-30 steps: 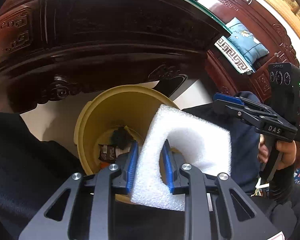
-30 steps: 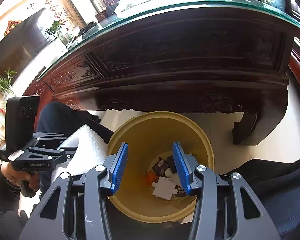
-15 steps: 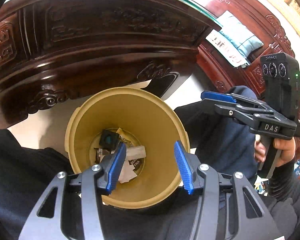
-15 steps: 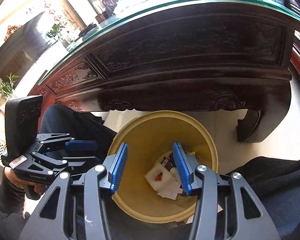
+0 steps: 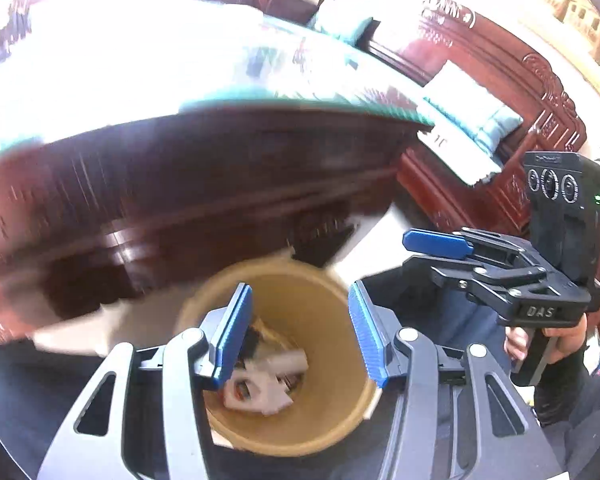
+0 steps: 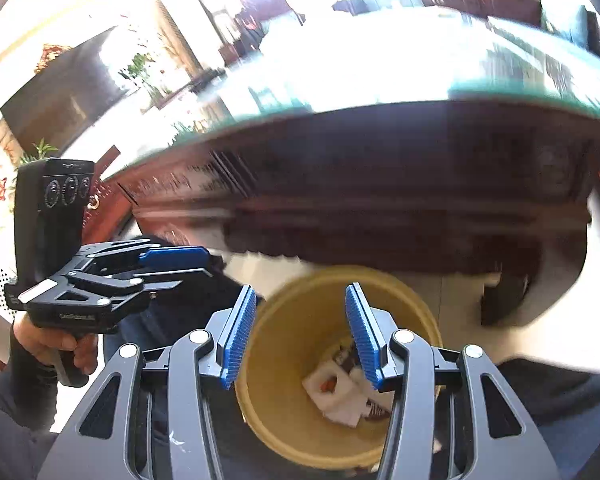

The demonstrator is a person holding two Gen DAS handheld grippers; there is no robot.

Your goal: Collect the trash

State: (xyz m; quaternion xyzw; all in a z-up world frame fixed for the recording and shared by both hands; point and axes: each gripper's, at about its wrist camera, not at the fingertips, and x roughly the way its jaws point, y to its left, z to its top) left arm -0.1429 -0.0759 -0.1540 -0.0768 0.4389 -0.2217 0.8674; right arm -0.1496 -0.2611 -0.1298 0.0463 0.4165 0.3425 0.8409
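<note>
A yellow trash bin (image 5: 332, 412) stands on the floor below both grippers; it also shows in the right wrist view (image 6: 284, 360). A white foam piece (image 5: 260, 392) lies inside it on dark wrappers; the right wrist view shows the foam piece (image 6: 336, 396) too. My left gripper (image 5: 300, 332) is open and empty above the bin. My right gripper (image 6: 300, 332) is open and empty above the bin. Each gripper shows side-on in the other's view, the right gripper (image 5: 440, 242) and the left gripper (image 6: 180, 258).
A dark carved wooden table (image 5: 204, 184) with a glass top (image 6: 380, 68) rises just behind the bin. A carved wooden sofa with blue cushions (image 5: 492, 128) stands at the right. My dark-clothed legs (image 6: 560, 396) flank the bin. The view is motion-blurred.
My left gripper opened and the white foam piece dropped into the bin. Both grippers have since risen and tilted up, so the tabletop now shows.
</note>
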